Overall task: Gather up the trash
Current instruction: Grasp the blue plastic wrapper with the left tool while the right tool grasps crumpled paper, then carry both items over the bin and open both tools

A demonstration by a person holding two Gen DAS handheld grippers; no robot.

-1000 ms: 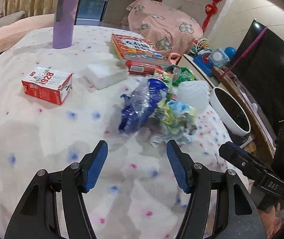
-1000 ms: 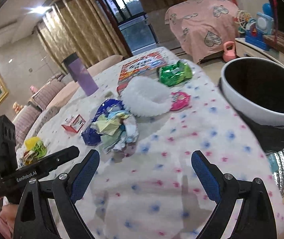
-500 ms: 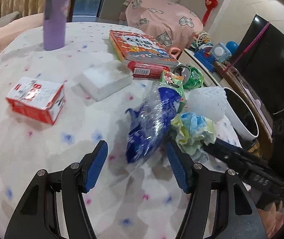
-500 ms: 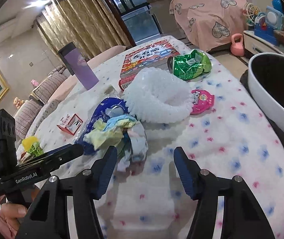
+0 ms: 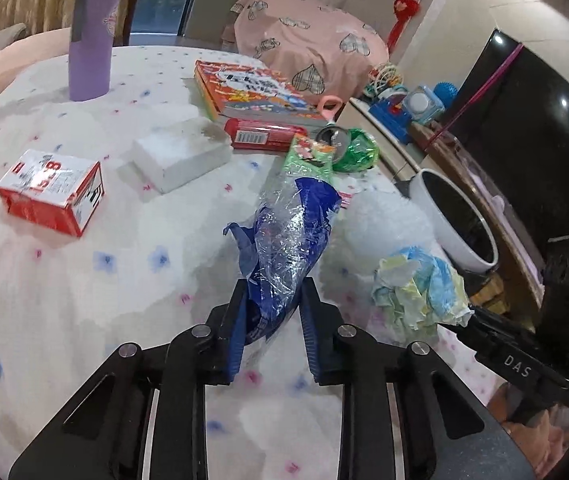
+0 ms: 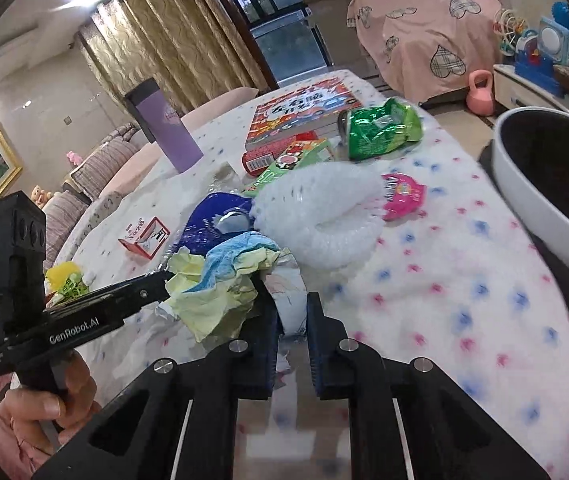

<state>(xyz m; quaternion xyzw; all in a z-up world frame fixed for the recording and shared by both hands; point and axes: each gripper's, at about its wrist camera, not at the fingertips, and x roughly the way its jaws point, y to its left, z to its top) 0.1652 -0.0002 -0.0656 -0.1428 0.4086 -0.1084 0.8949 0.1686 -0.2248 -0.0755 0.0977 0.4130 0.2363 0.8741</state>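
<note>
A crushed clear plastic bottle (image 5: 288, 248) with a blue label lies on the dotted tablecloth. My left gripper (image 5: 274, 294) is closing, and its blue pads press on the bottle's near end. A crumpled wad of yellow, blue and white paper (image 6: 220, 280) lies just right of the bottle. My right gripper (image 6: 289, 306) is closing too, its pads pinching the wad's white edge. In the left wrist view the paper wad (image 5: 416, 292) sits at the tip of the right gripper. A white foam net (image 6: 324, 216), a crushed green can (image 6: 380, 128) and a pink lid (image 6: 402, 196) lie beyond.
A white bin with a dark inside (image 6: 524, 208) stands off the table's right edge. Farther back are a purple tumbler (image 5: 88, 52), a red carton (image 5: 50, 192), a white block (image 5: 182, 152), a picture book (image 5: 252, 92), a red tube (image 5: 264, 138) and a green wrapper (image 5: 308, 156).
Both grippers moved forward to the trash pile and narrowed. The left one now clamps the bottle and the right one clamps the paper wad.
</note>
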